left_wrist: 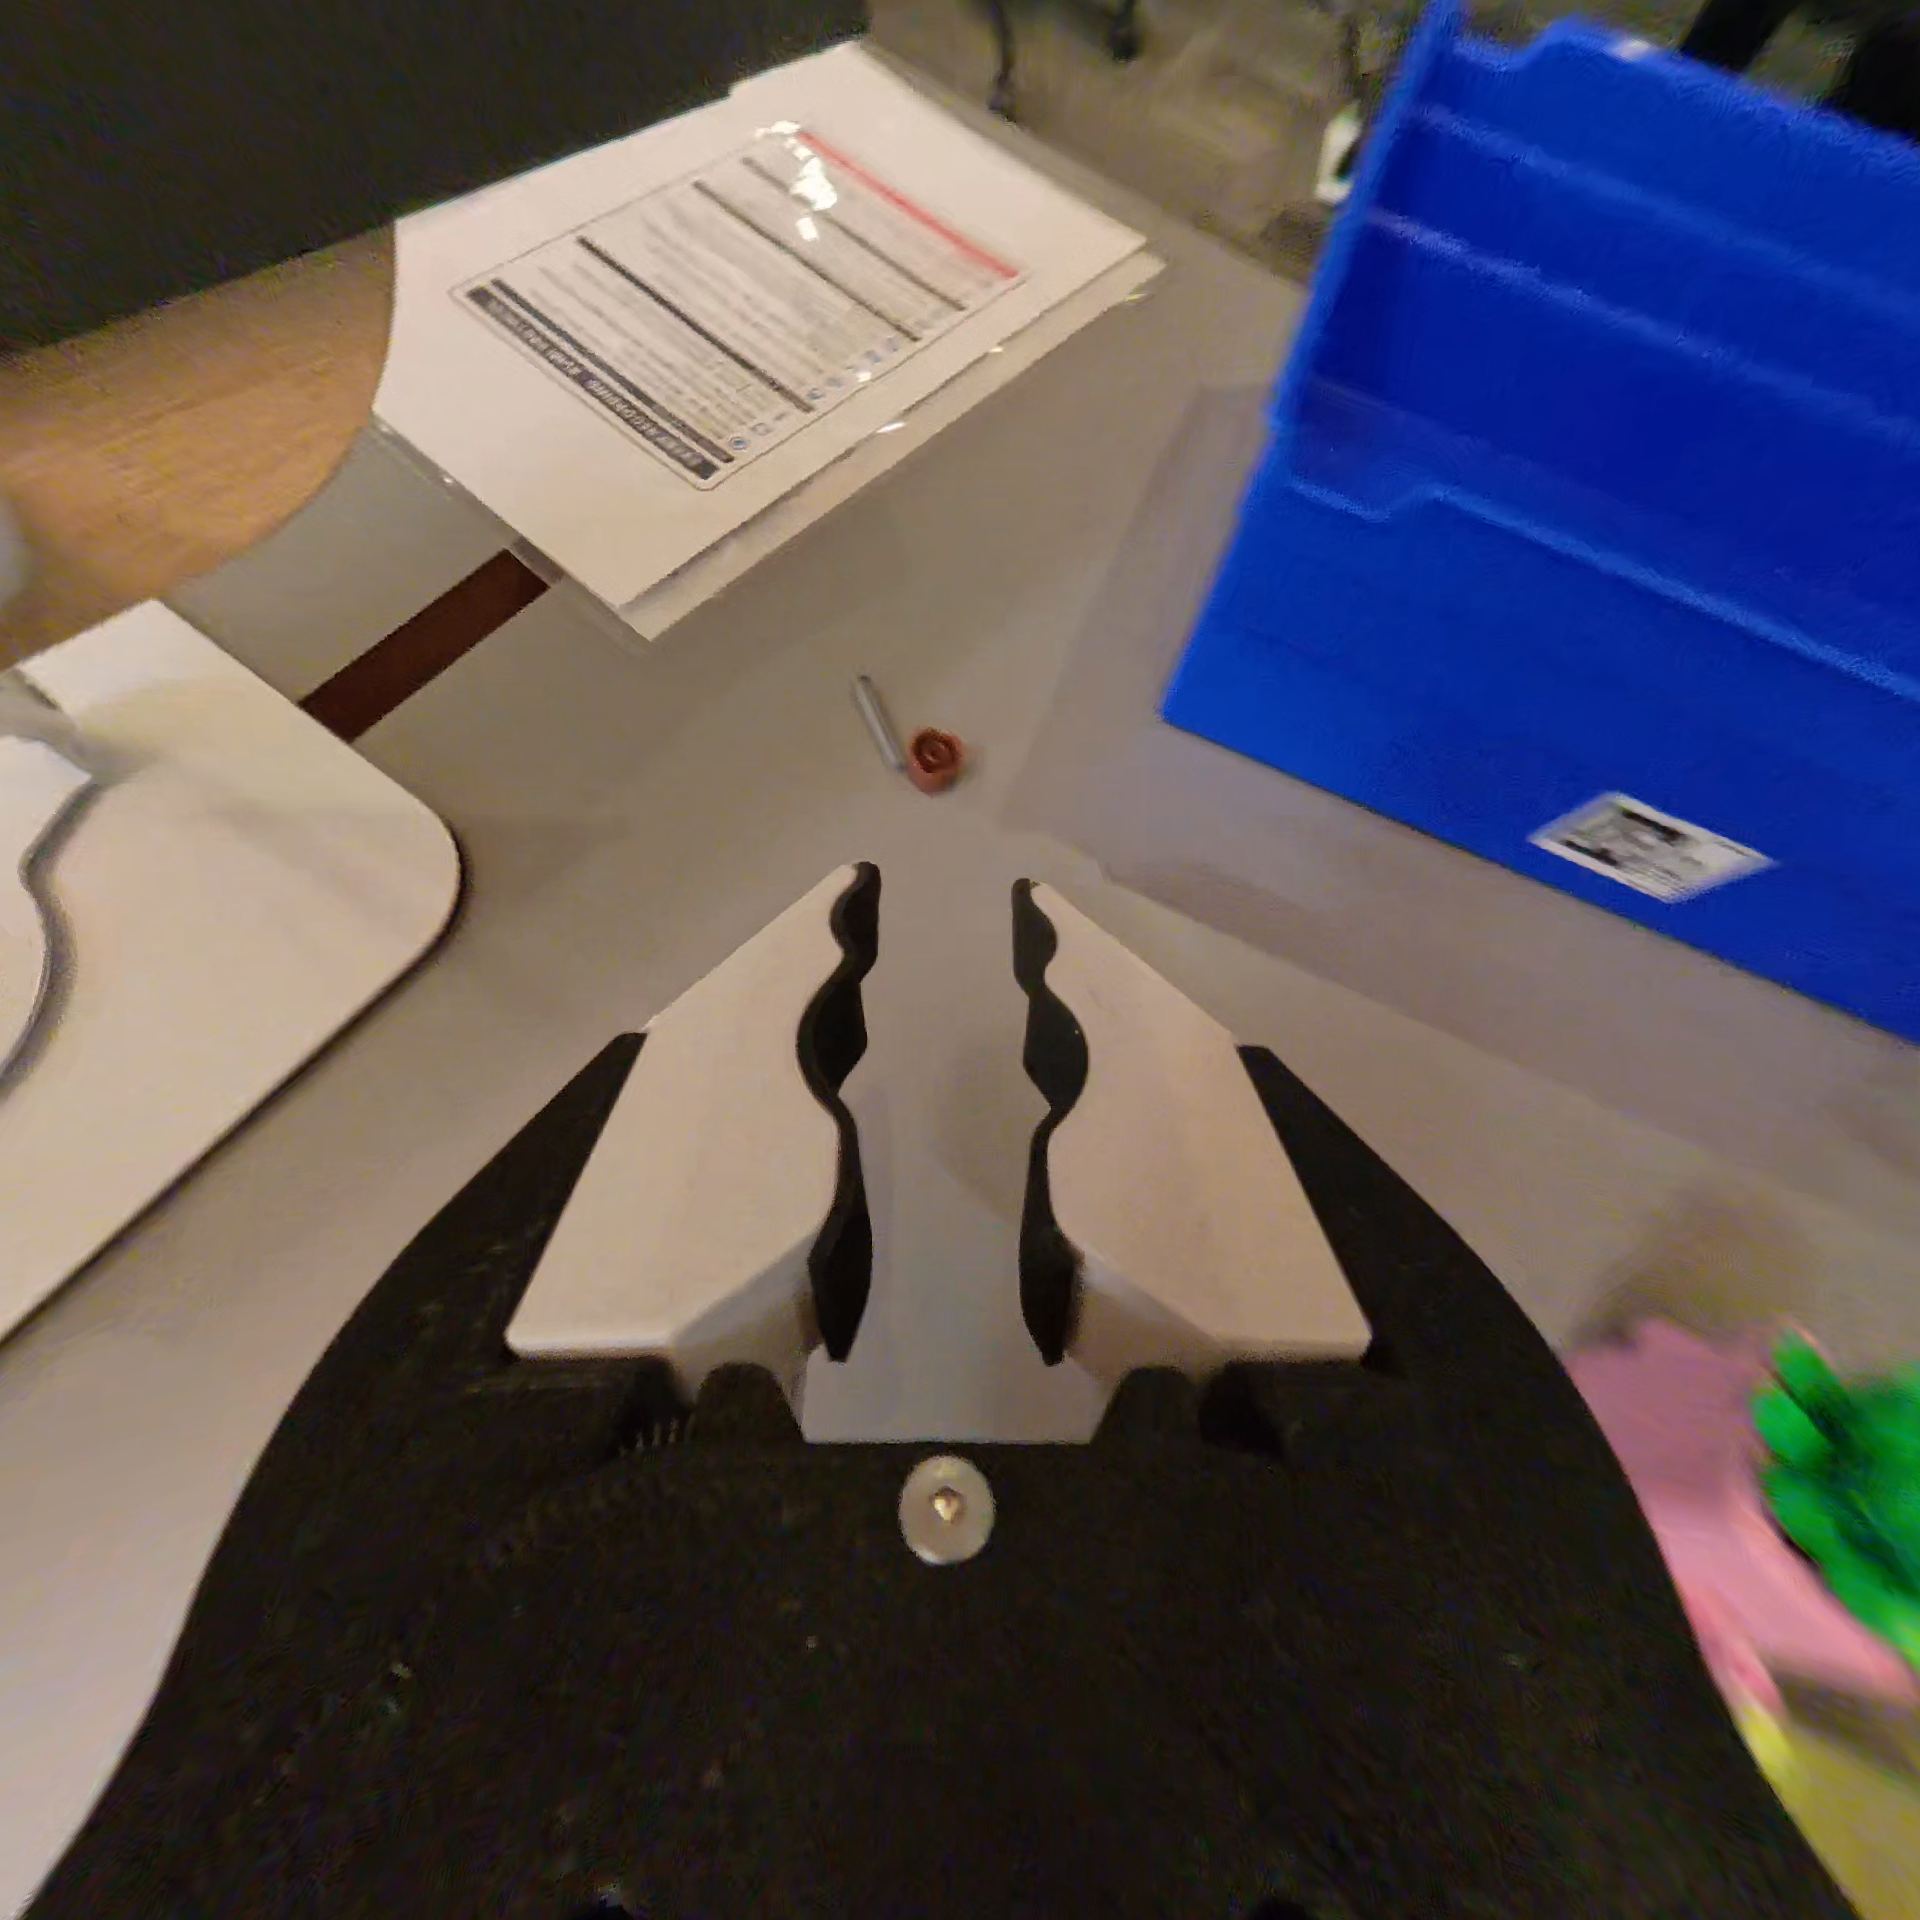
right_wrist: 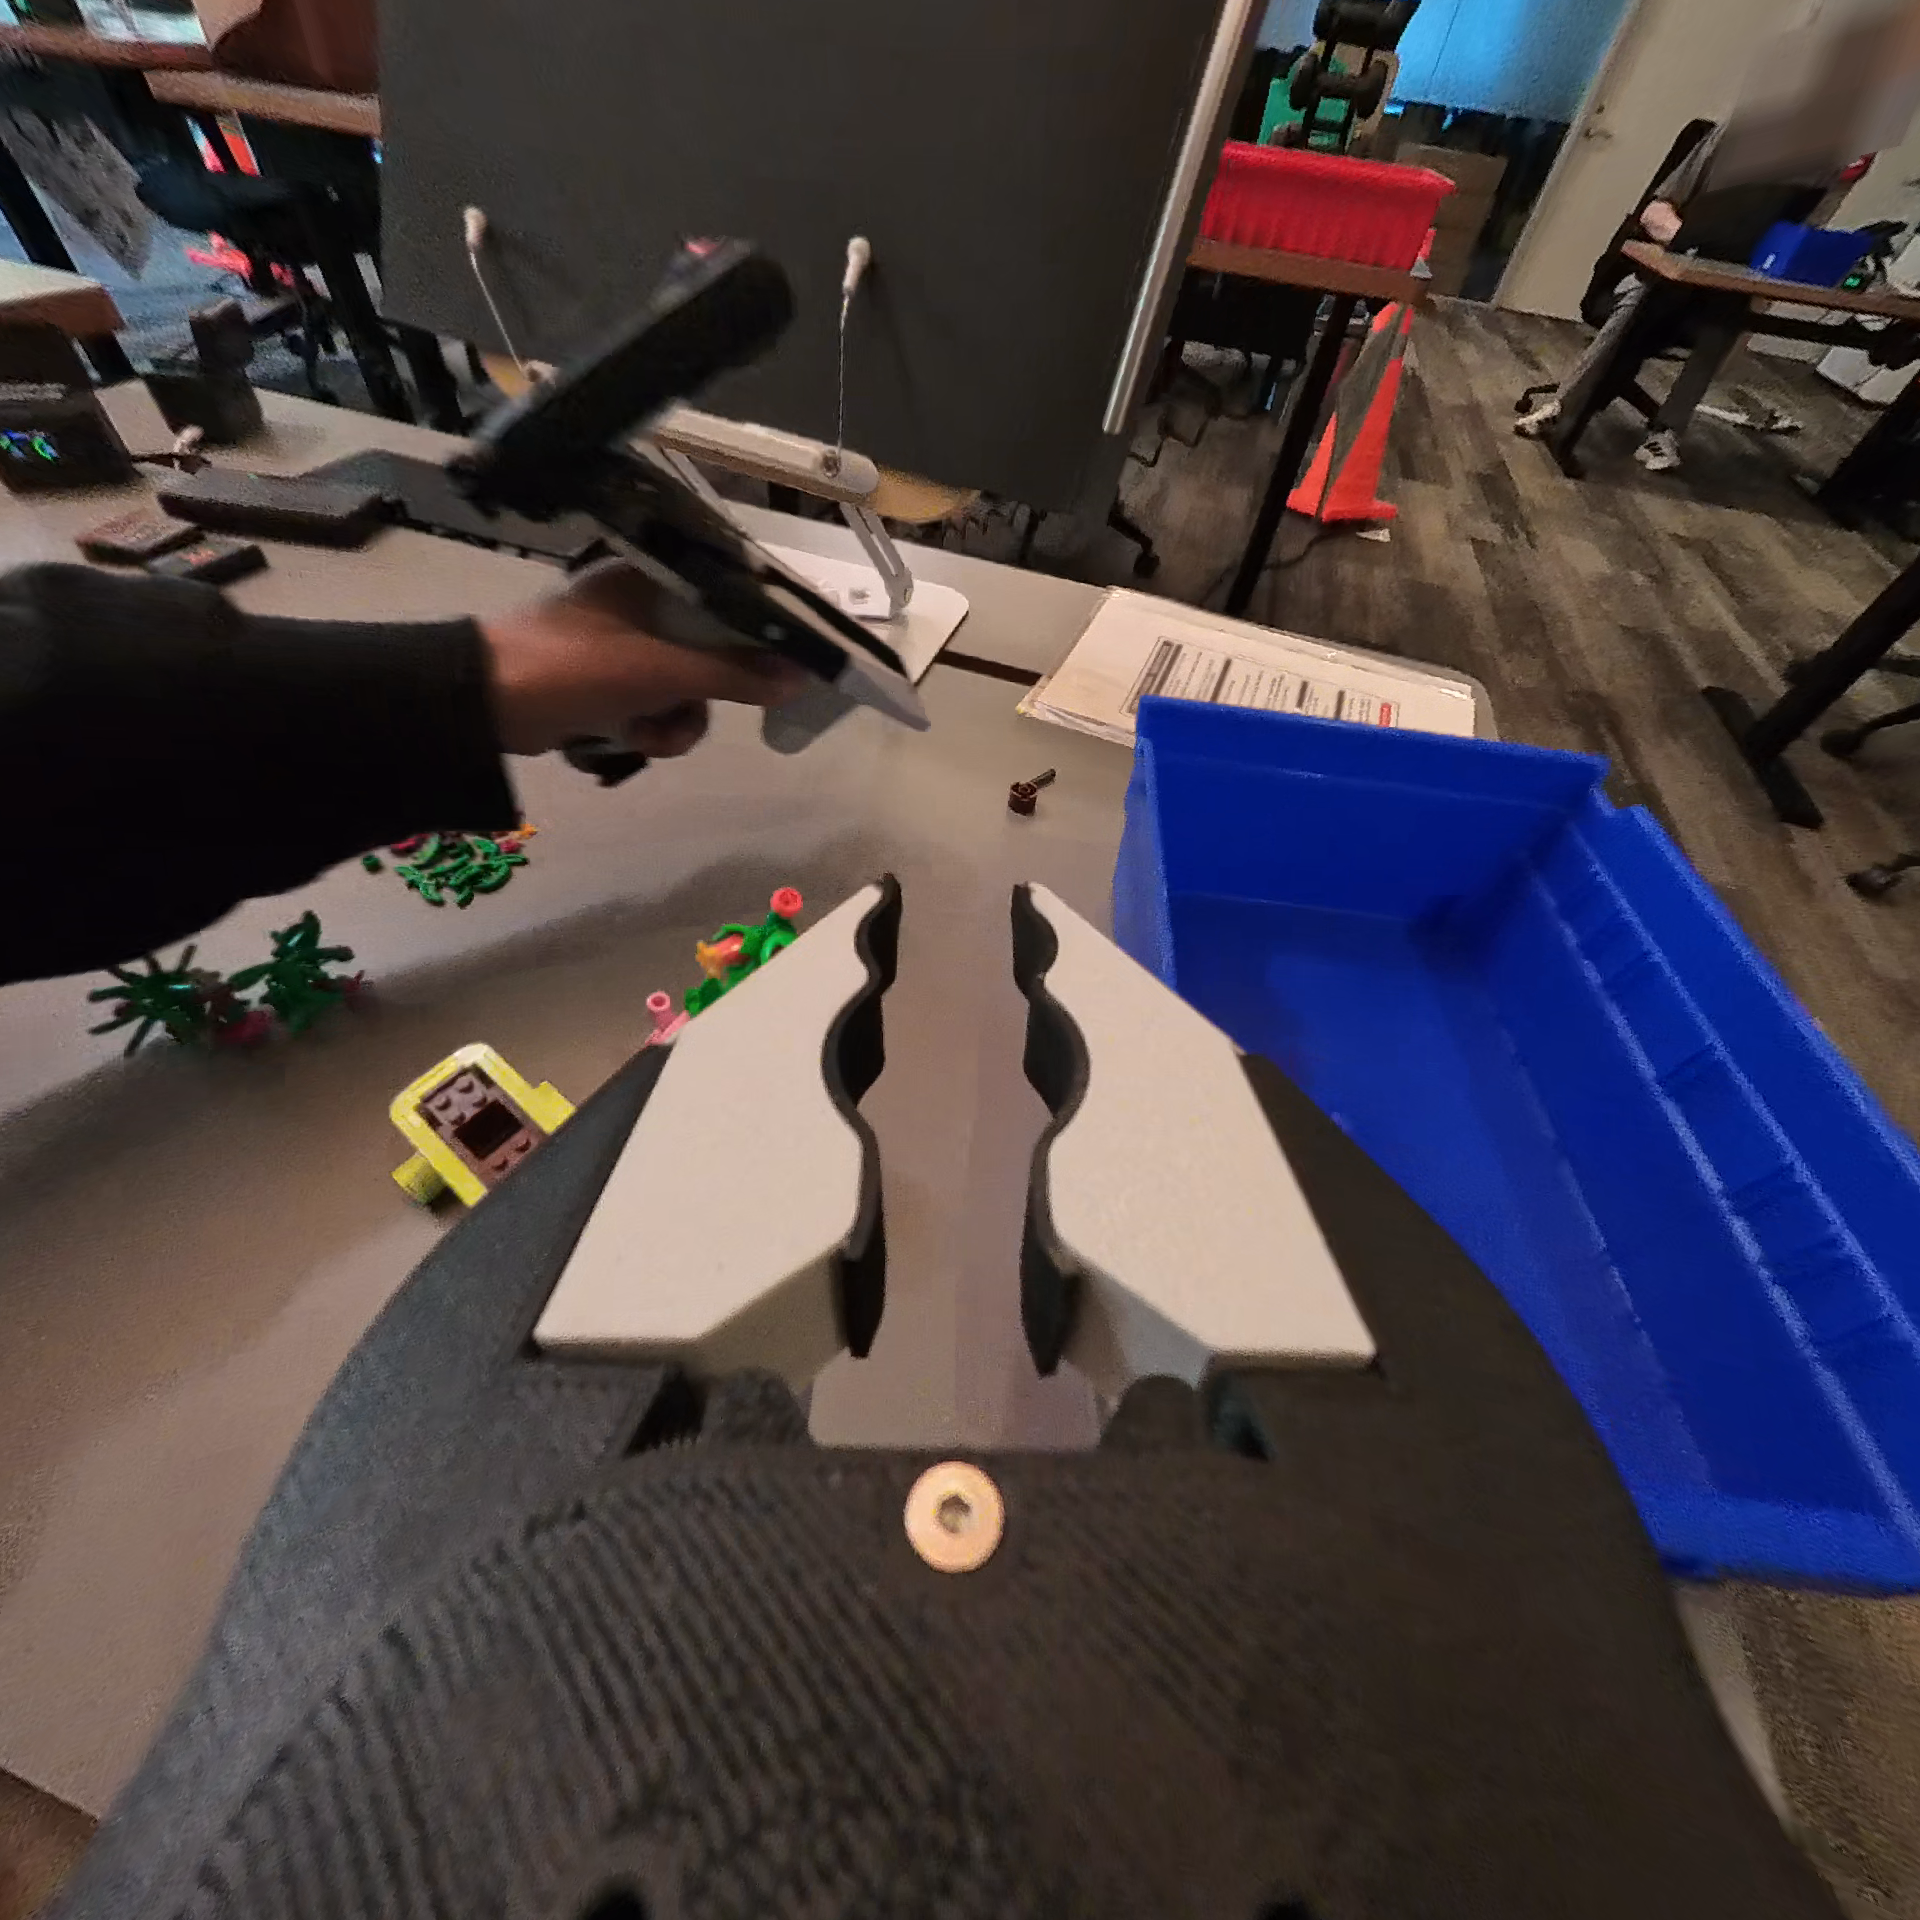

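My left gripper (left_wrist: 945,878) is open and empty above the grey table (left_wrist: 727,790). Just ahead of its tips lie a small reddish-brown round brick (left_wrist: 935,761) and a thin grey pin (left_wrist: 876,720). My right gripper (right_wrist: 954,891) is open and empty, held over the table beside a blue plastic bin (right_wrist: 1507,1039). The same small brown brick (right_wrist: 1024,797) shows ahead of it. The left gripper (right_wrist: 831,675), held in a hand with a black sleeve, shows at the left of the right wrist view. The bin also shows in the left wrist view (left_wrist: 1610,468).
A laminated printed sheet (left_wrist: 748,312) lies at the far table edge. A white stand base (left_wrist: 208,935) sits at the left. Green plant pieces (right_wrist: 457,862), a flower piece (right_wrist: 748,945) and a yellow-green and brown brick piece (right_wrist: 473,1122) lie on the table. A seated person (right_wrist: 1662,312) is in the far room.
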Demonstrator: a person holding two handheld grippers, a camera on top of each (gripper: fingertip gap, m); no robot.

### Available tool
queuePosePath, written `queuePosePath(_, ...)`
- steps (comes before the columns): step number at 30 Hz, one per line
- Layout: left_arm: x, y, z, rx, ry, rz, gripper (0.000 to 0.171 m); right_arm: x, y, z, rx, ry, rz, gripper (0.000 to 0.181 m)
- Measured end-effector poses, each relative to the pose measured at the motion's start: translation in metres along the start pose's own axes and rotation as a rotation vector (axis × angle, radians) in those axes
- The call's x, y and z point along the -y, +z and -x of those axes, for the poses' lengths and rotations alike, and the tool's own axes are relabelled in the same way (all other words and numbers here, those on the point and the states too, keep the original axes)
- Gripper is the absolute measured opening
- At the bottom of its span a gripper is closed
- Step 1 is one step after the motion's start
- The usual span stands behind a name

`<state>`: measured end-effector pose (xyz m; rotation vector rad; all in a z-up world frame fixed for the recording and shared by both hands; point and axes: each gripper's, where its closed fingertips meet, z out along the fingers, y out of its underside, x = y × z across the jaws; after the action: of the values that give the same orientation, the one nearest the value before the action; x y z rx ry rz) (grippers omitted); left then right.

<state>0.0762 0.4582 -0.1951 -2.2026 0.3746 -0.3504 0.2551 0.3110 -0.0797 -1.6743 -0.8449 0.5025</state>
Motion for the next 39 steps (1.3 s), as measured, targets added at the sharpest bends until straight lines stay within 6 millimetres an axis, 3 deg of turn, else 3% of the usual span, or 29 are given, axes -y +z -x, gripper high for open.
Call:
queuePosePath(4, 0.005, 0.055, 0.007, 0.059, -0.002, 0.031, 0.021, -0.02, -0.003, -0.014, -0.03, 0.035, -0.011, 0.02)
queuePosePath(9, 0.003, 0.091, 0.019, 0.133, 0.006, 0.086, 0.022, -0.032, 0.003, -0.025, -0.021, 0.03, -0.031, 0.019)
queuePosePath(13, 0.01, 0.101, 0.022, 0.104, -0.057, 0.071, 0.023, -0.037, 0.01, -0.029, 0.008, 0.043, -0.037, 0.019)
queuePosePath(18, -0.001, 0.108, 0.024, 0.125, -0.019, 0.132, 0.024, -0.04, 0.01, -0.032, 0.028, 0.084, -0.053, 0.019)
queuePosePath(21, -0.003, 0.103, 0.023, 0.141, 0.011, 0.139, 0.001, -0.039, 0.005, -0.031, 0.029, 0.099, -0.062, 0.019)
queuePosePath(23, -0.007, 0.098, 0.021, 0.141, 0.05, 0.15, 0.0, -0.038, 0.001, -0.03, 0.02, 0.1, -0.063, 0.019)
queuePosePath(27, 0.001, 0.071, 0.024, 0.176, 0.105, 0.082, 0.0, -0.033, -0.011, -0.026, 0.004, 0.093, -0.07, 0.019)
queuePosePath(32, 0.012, 0.007, 0.02, 0.18, 0.115, -0.039, 0.0, -0.02, -0.025, -0.014, 0.0, 0.08, -0.096, 0.019)
queuePosePath(36, -0.01, -0.065, 0.011, 0.173, 0.076, -0.111, 0.0, -0.007, -0.034, 0.005, 0.02, 0.07, -0.13, 0.018)
queuePosePath(39, -0.045, -0.125, 0.012, 0.207, 0.032, -0.153, 0.001, 0.002, -0.038, 0.026, 0.057, 0.06, -0.138, 0.018)
